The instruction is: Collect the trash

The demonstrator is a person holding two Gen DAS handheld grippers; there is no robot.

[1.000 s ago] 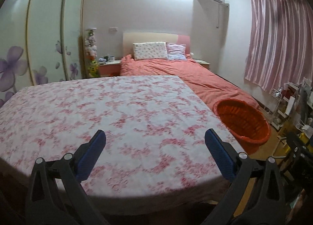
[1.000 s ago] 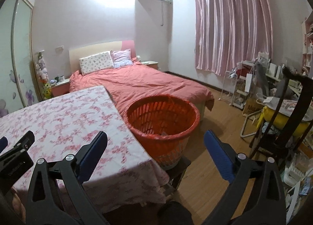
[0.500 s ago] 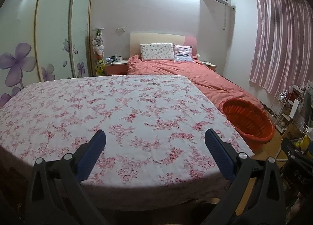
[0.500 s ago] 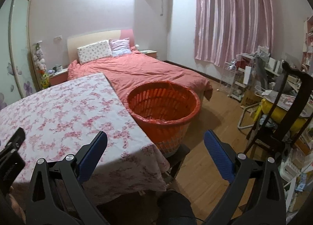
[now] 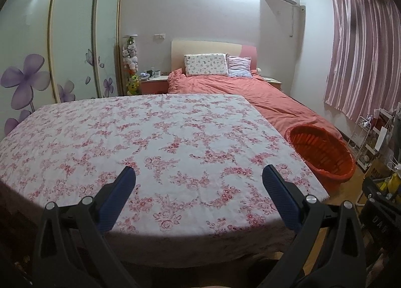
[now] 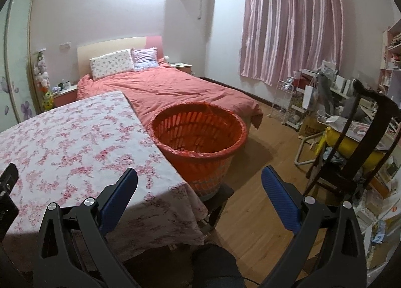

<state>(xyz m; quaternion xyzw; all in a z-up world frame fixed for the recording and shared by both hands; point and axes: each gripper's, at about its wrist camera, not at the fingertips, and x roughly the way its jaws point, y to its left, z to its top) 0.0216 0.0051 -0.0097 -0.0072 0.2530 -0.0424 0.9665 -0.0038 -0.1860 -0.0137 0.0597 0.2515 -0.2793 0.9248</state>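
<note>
An orange slatted basket (image 6: 199, 135) lined with an orange bag stands on the floor at the table's right edge; it also shows in the left wrist view (image 5: 322, 150). My left gripper (image 5: 199, 175) is open and empty above the near part of the floral tablecloth (image 5: 150, 132). My right gripper (image 6: 199, 175) is open and empty, held near the table's front right corner, short of the basket. No trash shows on the tablecloth in either view.
A bed with a salmon cover (image 6: 175, 87) lies behind the table. A dark wooden chair (image 6: 361, 137) and cluttered shelves (image 6: 313, 97) stand at the right. A wardrobe with flower panels (image 5: 37, 62) lines the left wall. Wooden floor (image 6: 263, 187) lies between basket and chair.
Both grippers have drawn back and risen a little, so more of the table and basket shows. Both stay open and empty.
</note>
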